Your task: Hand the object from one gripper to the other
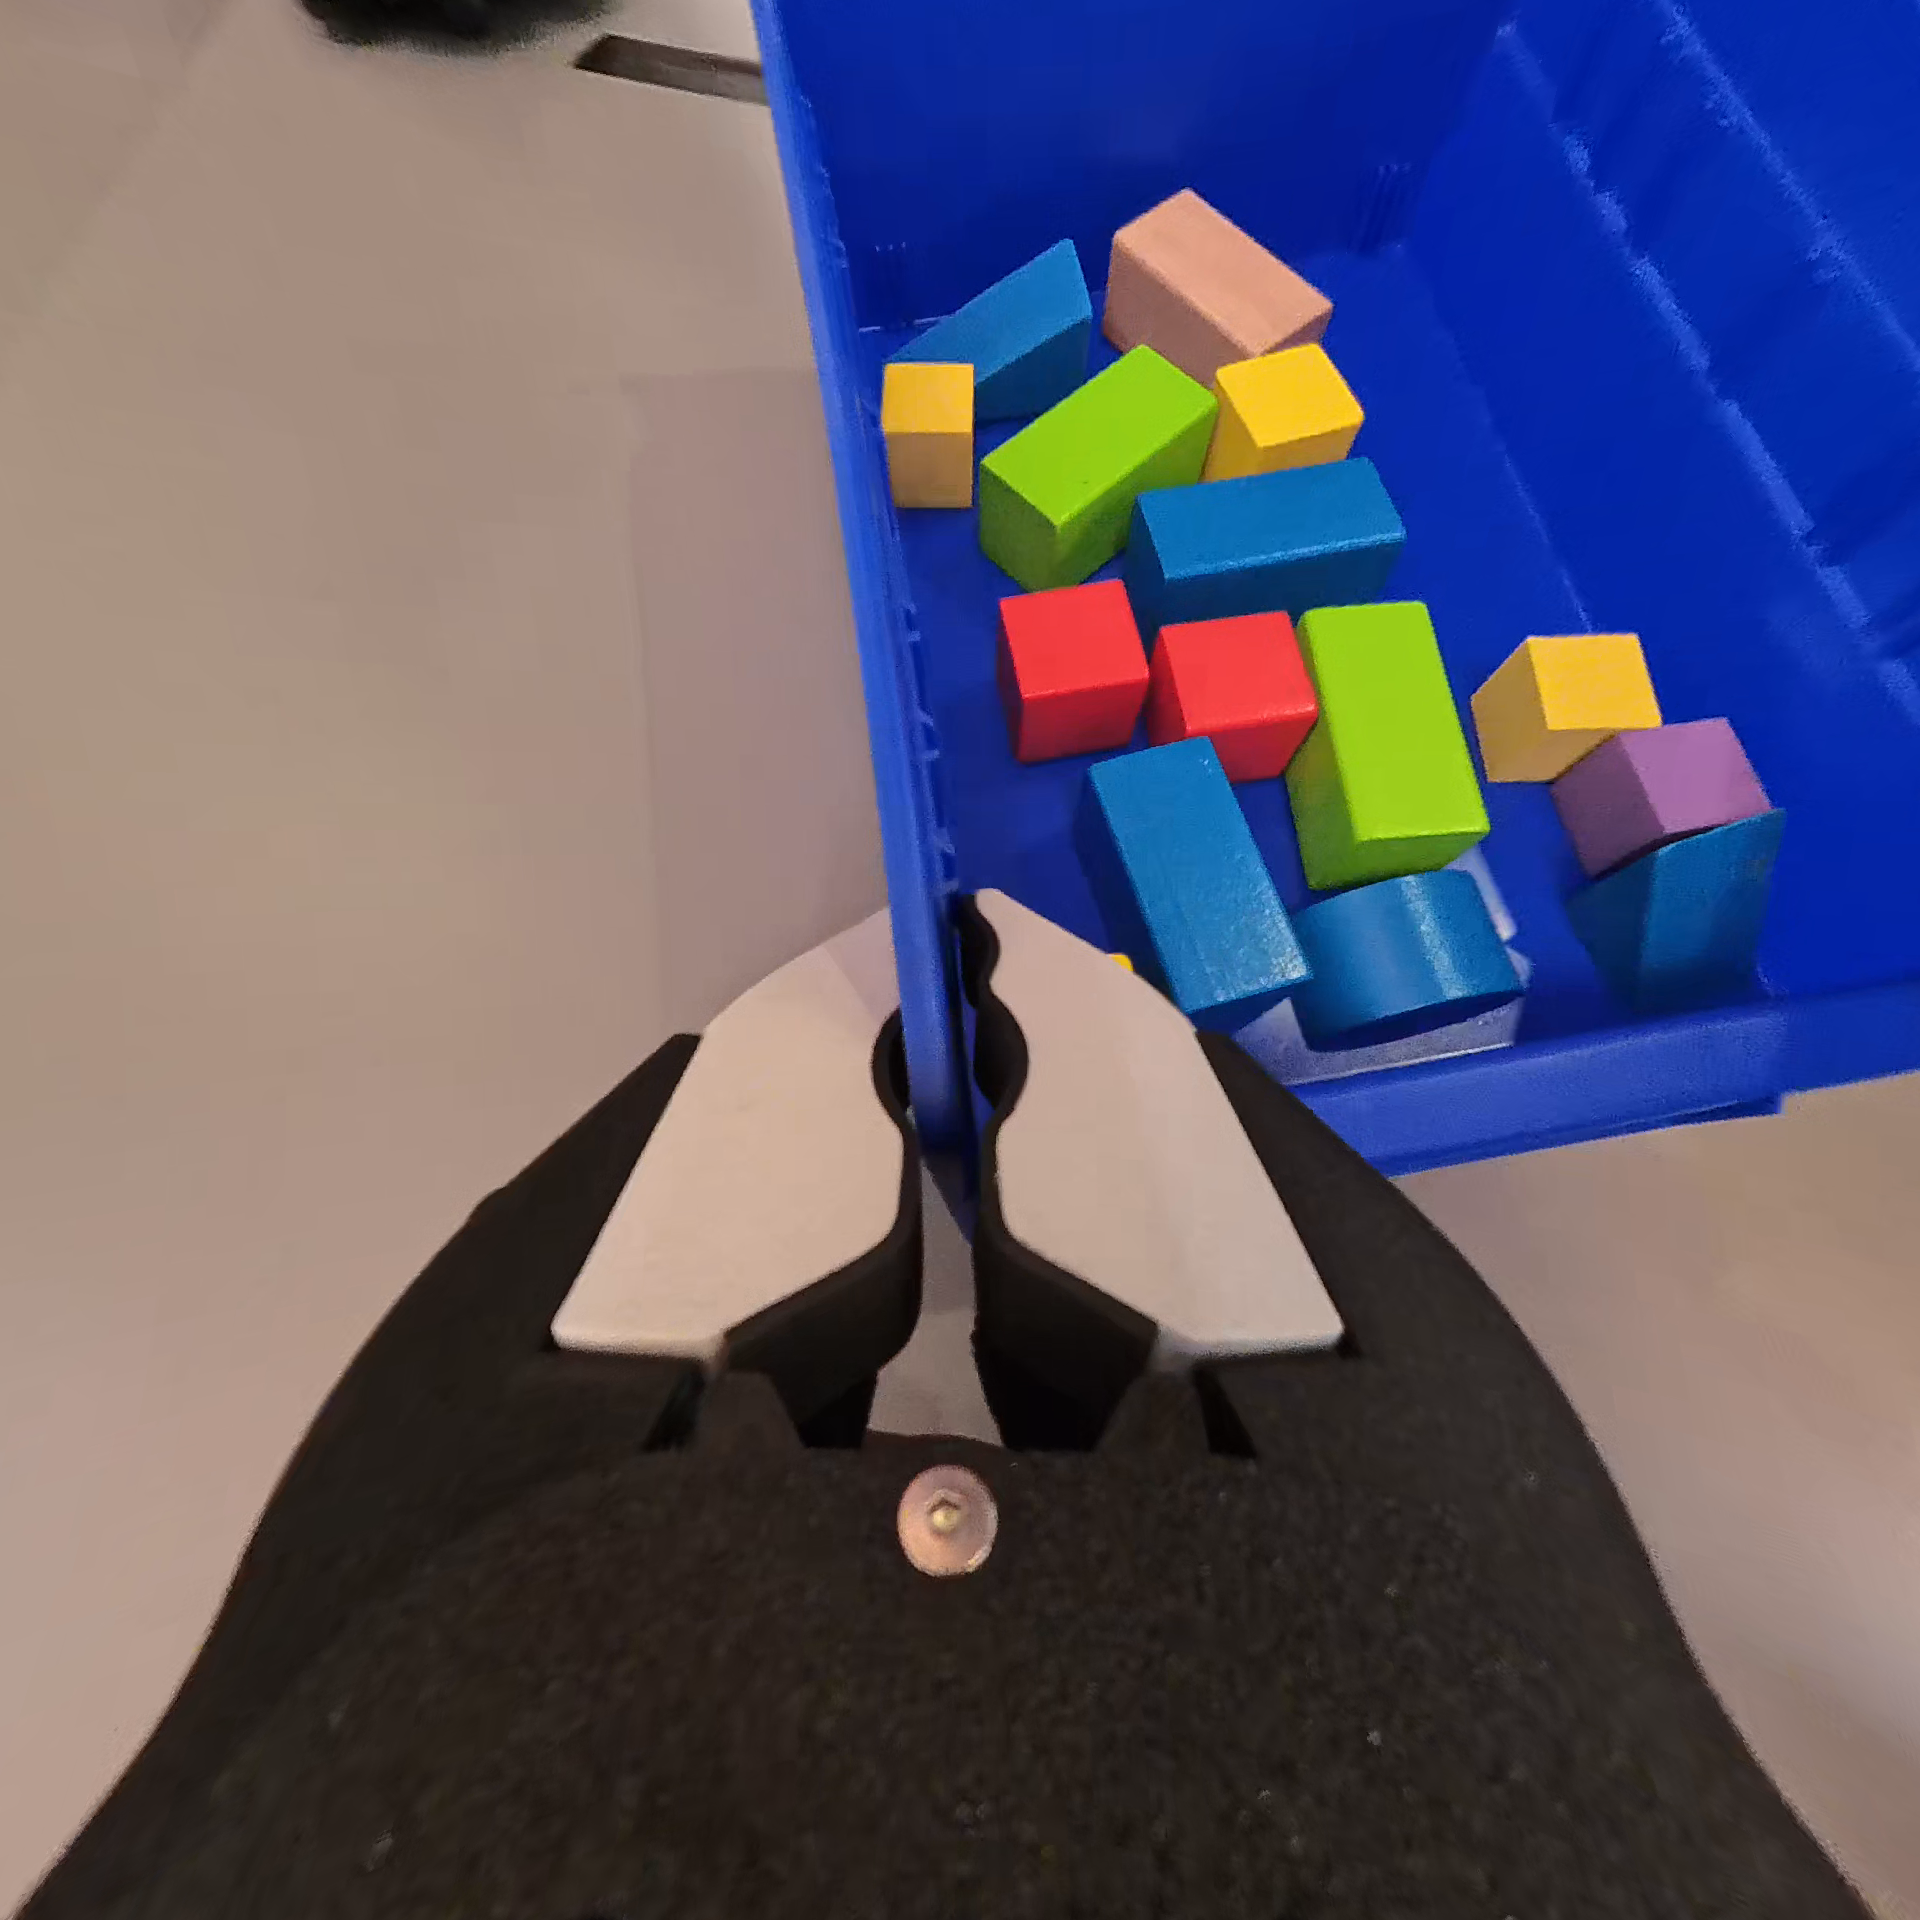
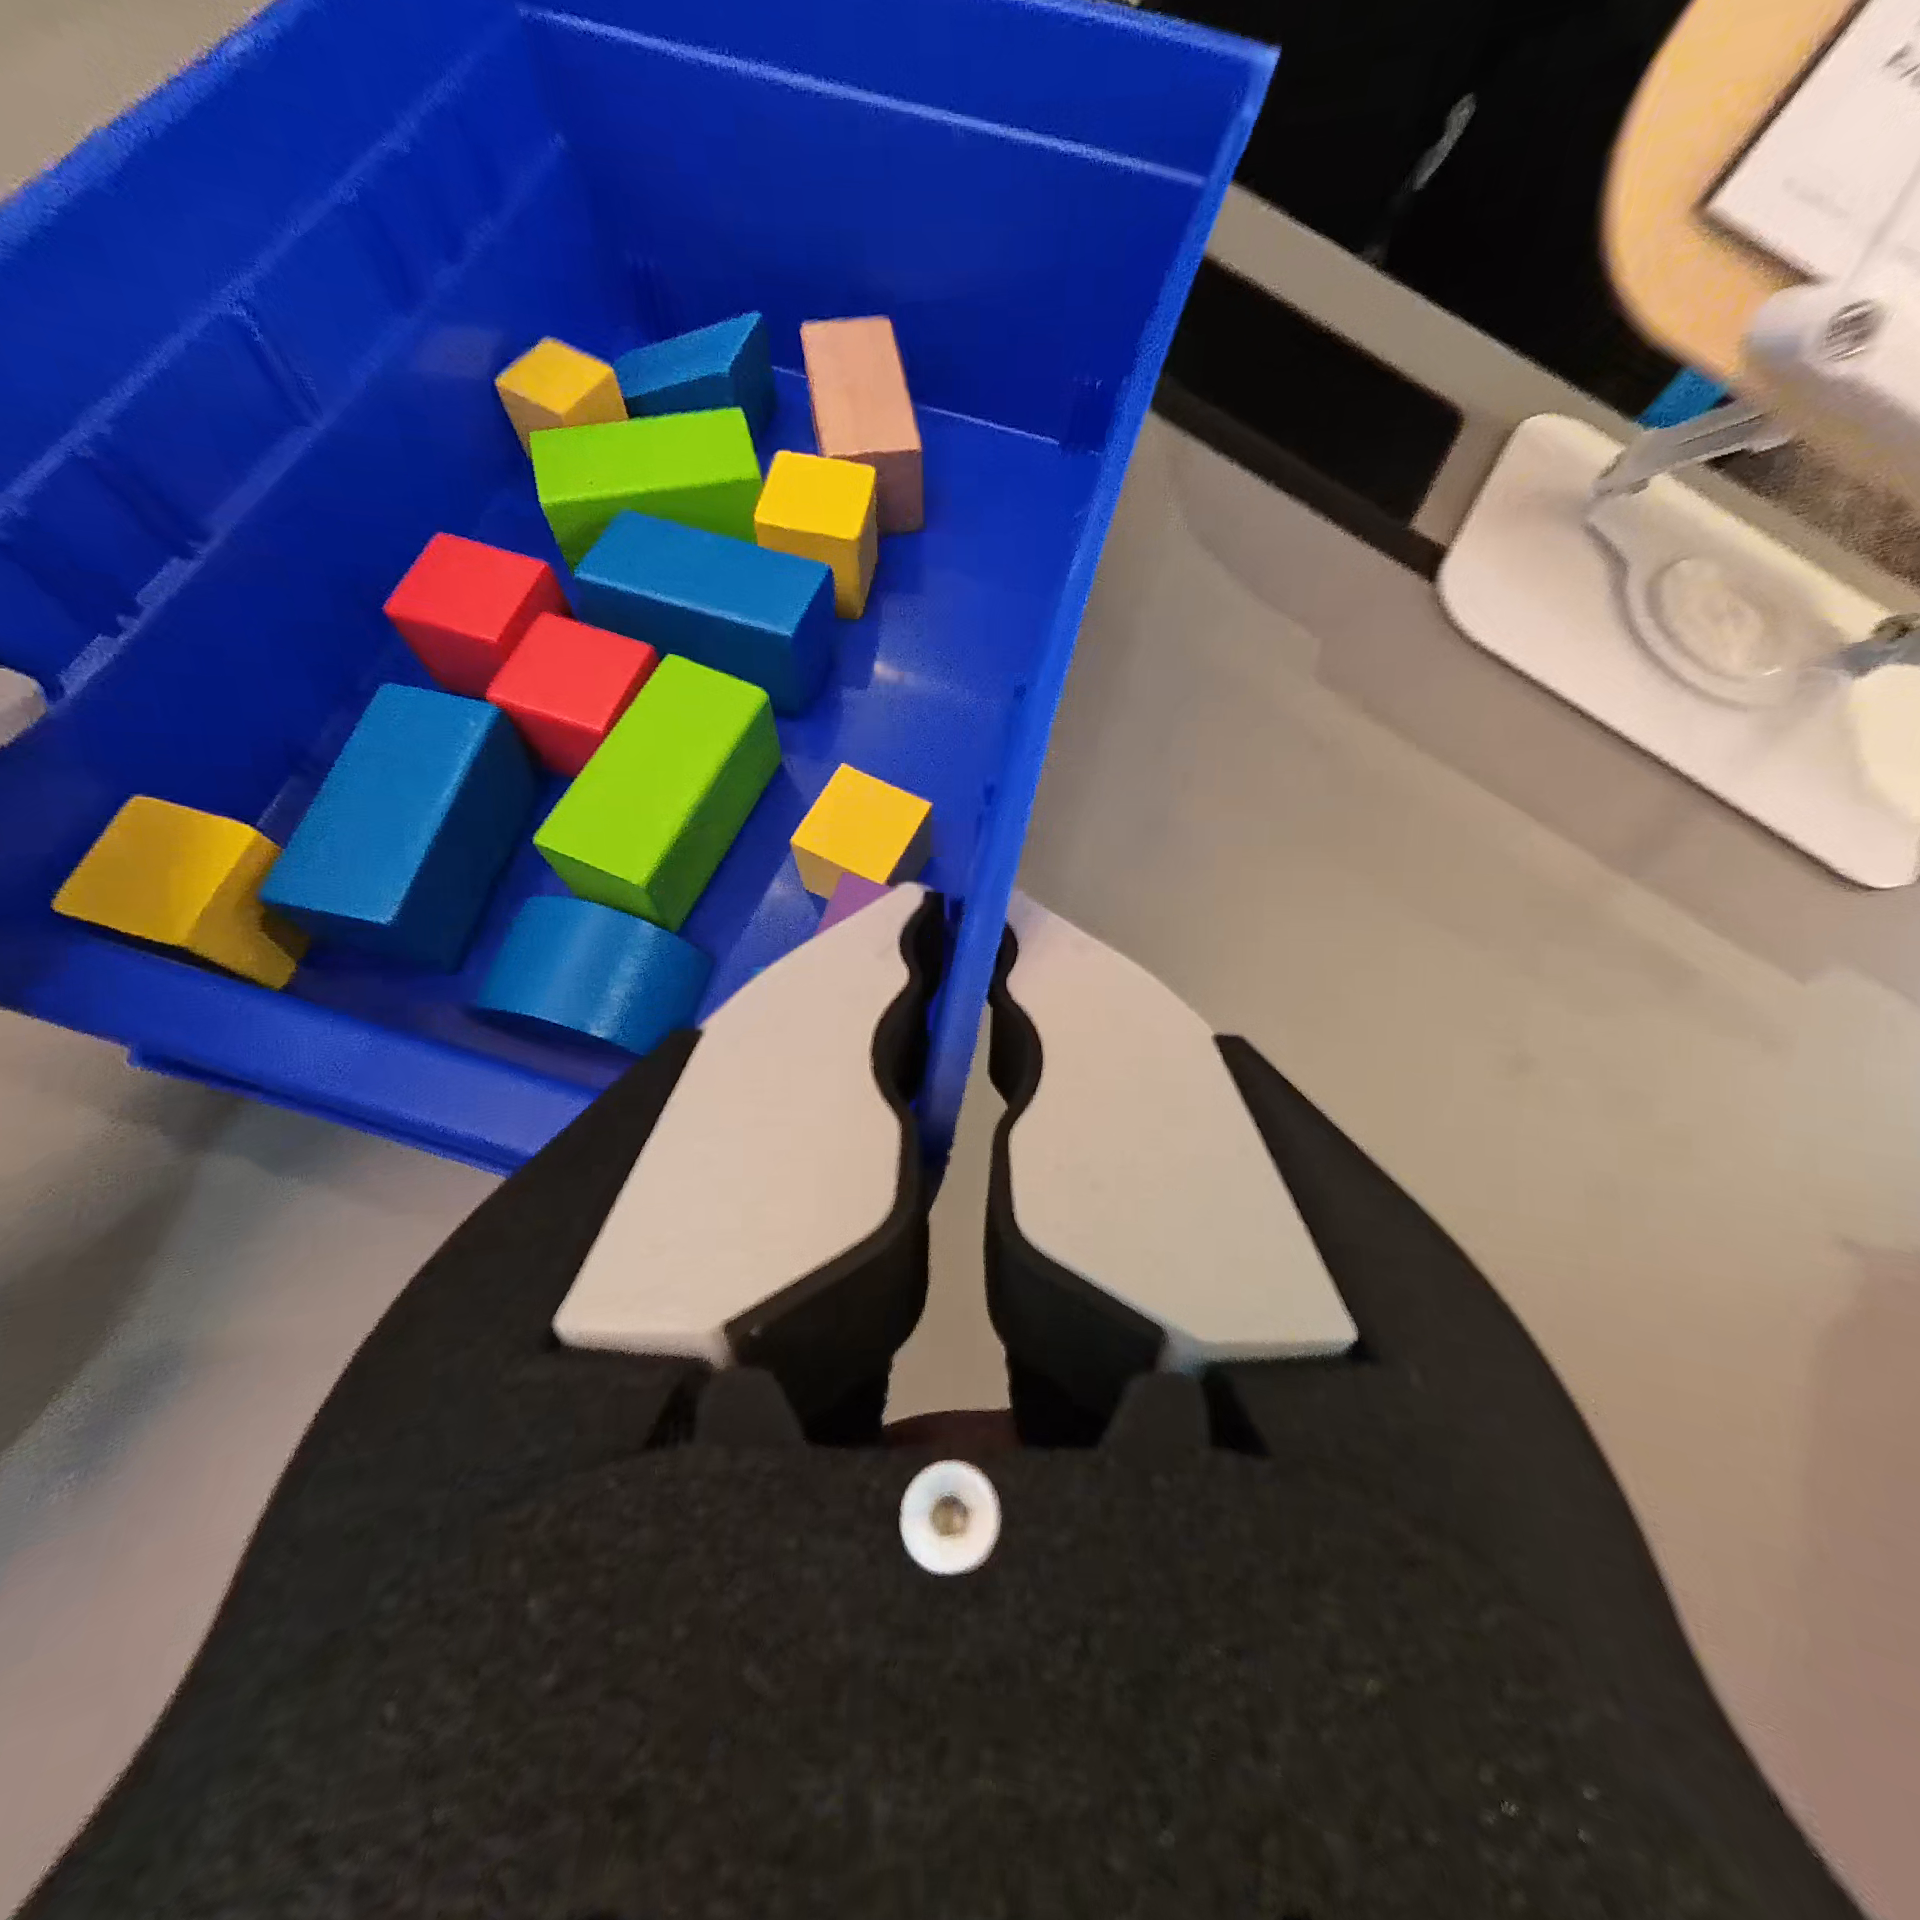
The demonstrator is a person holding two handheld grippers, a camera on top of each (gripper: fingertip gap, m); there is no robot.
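Grey bench (image 1: 364, 623) carries a blue bin (image 1: 1195, 125) of coloured wooden blocks (image 1: 1382, 738). Left tool (image 1: 940, 997) is clamped on its wall at nine o'clock, and right tool (image 2: 961, 987) is clamped on the wall at three o'clock. Judging by both grips, the handover sits midway; one release remains.

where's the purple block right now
The purple block sits in the blue bin, near the right of the left wrist view, wedged under a yellow cube and against a blue wedge.
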